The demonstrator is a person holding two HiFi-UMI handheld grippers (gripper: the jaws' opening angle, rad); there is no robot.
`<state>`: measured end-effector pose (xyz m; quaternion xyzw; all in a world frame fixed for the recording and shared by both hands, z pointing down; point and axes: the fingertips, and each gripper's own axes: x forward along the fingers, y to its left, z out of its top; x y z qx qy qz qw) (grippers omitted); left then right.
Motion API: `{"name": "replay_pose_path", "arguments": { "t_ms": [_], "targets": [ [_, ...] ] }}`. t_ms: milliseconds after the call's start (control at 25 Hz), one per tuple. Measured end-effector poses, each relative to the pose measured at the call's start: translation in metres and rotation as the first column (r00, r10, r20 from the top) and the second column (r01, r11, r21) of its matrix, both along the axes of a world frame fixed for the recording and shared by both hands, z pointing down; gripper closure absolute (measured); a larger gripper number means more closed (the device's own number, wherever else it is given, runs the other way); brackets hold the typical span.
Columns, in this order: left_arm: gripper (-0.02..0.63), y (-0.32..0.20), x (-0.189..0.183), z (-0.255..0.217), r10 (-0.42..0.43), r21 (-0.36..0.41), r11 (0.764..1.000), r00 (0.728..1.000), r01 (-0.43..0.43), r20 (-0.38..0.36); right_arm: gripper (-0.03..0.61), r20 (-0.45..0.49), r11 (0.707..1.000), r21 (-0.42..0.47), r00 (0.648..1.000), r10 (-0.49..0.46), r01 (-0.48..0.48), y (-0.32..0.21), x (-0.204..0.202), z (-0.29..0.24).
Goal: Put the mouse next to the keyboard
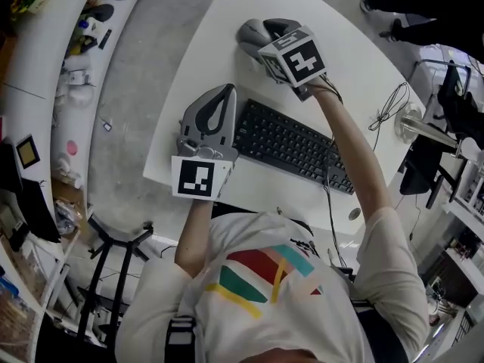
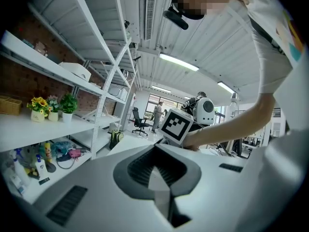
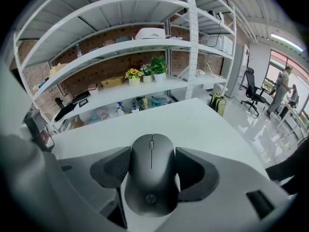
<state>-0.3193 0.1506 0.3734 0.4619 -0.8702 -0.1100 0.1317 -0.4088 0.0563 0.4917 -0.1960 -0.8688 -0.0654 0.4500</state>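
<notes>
A dark grey mouse (image 3: pixel 150 178) lies on the white desk (image 1: pixel 348 59), at its far side beyond the black keyboard (image 1: pixel 291 146). My right gripper (image 3: pixel 150 154) is down around it. Both ribbed pads (image 3: pixel 113 170) touch the mouse's sides, so it is shut on the mouse. In the head view the right gripper (image 1: pixel 248 35) and its marker cube cover most of the mouse. My left gripper (image 1: pixel 225 91) sits just left of the keyboard's left end, jaws closed together with nothing between them. The left gripper view shows its pads meeting at the tip (image 2: pixel 157 149).
A thin cable (image 1: pixel 389 108) lies on the desk's right side by a metal stand (image 1: pixel 412 123). White shelving (image 1: pixel 76 44) with small items runs along the left. A person's legs (image 1: pixel 423 6) stand beyond the desk's far right corner.
</notes>
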Motion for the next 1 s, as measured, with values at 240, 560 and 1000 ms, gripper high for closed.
{"name": "replay_pose_path", "arguments": {
  "t_ms": [240,560,1000],
  "targets": [
    [0.57,0.001,0.0,-0.004,0.001,-0.003,1.0,1.0,-0.001,0.012,0.276,-0.002,1.0,0.001,1.0,0.014,-0.014,-0.003,-0.001,0.0],
    [0.57,-0.005,0.001,-0.01,0.047,-0.071,0.996,0.998,-0.044,0.044,0.278,0.096,0.996,-0.051,0.992,0.084,-0.079,0.004,-0.005,-0.032],
    [0.57,-0.084,0.054,-0.044,0.255,-0.048,0.966,0.965,-0.252,0.061,0.278,0.27,0.868,-0.277,0.833,0.482,-0.413,-0.081,0.086,-0.134]
  ]
}}
